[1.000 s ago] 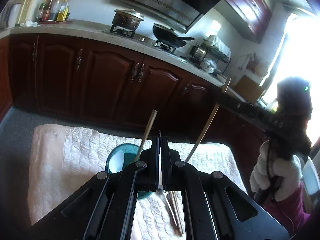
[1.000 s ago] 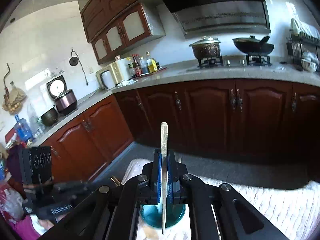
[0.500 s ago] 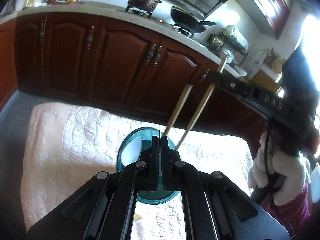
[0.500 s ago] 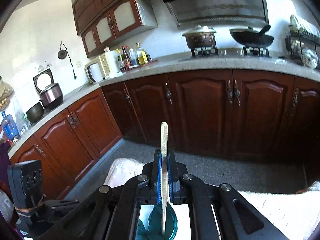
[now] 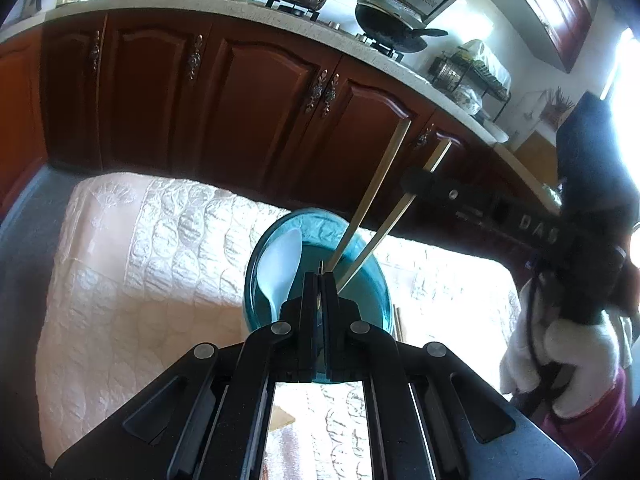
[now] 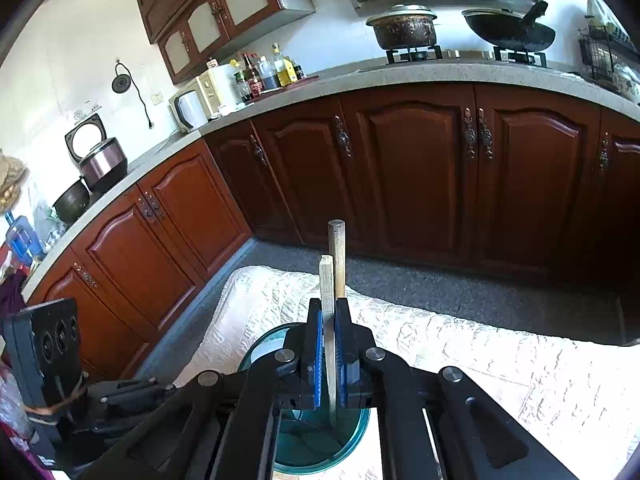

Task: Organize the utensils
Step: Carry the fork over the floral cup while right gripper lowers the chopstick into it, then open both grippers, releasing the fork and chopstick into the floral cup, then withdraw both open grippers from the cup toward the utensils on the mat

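Observation:
A teal cup (image 5: 360,280) stands on a white quilted cloth (image 5: 140,260). It holds a white spoon (image 5: 280,264) and a round chopstick (image 5: 376,192). My left gripper (image 5: 319,276) is shut on a thin metal utensil right above the cup; only the utensil's tip shows. My right gripper (image 6: 328,320) is shut on a square chopstick (image 6: 326,280) whose lower end is inside the cup (image 6: 320,452). The same chopstick (image 5: 404,208) slants up to the right gripper in the left wrist view. The round chopstick (image 6: 337,256) stands just behind it.
Dark red kitchen cabinets (image 6: 400,168) with a grey counter run behind the cloth. A pot (image 6: 404,28) and a wok (image 6: 508,28) sit on the stove. More utensils lie on the cloth right of the cup (image 5: 398,320). Grey floor borders the cloth.
Both grippers have come down and in toward the cup. The square chopstick's lower end has gone into the cup beside the round one. Both grippers stayed shut.

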Demonstrator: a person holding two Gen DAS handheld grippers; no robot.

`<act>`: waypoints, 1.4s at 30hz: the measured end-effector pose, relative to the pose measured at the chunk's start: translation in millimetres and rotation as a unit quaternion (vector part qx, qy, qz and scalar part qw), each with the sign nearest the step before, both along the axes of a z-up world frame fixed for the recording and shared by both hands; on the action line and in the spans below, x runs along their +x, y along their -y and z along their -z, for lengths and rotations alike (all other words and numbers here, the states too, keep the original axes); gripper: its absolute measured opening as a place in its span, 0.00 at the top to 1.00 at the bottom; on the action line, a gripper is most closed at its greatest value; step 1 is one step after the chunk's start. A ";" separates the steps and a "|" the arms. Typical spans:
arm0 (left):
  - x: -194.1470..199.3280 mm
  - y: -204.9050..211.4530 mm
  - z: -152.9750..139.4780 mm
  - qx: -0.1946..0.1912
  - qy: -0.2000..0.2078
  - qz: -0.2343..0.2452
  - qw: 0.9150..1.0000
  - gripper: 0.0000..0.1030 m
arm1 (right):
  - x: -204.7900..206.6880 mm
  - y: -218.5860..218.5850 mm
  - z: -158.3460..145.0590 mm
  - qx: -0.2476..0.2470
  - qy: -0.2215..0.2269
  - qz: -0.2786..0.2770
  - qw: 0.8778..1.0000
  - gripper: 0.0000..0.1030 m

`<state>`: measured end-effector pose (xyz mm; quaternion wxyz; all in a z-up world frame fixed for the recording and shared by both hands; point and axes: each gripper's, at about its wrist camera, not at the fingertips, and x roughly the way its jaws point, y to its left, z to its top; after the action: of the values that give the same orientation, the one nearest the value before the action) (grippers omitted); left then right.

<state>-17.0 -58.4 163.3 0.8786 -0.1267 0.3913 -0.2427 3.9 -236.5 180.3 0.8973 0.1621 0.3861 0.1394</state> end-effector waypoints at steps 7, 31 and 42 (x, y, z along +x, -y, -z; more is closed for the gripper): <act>-0.6 5.5 8.0 0.016 -0.005 -0.006 1.000 0.99 | 3.3 6.5 7.5 0.002 -0.019 0.007 1.000 0.69; -51.4 -15.1 -29.7 0.067 0.062 -0.056 0.994 0.54 | -78.3 8.5 -18.7 0.027 -0.014 0.015 0.999 0.65; -88.1 -61.0 -22.1 0.092 0.052 -0.113 0.988 0.49 | -106.1 -21.0 -31.1 0.031 0.005 -0.017 0.999 0.64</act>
<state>-105.2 2.6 185.4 0.9275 -0.0762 0.3487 -0.1114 -102.2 -215.5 211.4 0.8914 0.1825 0.3798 0.1672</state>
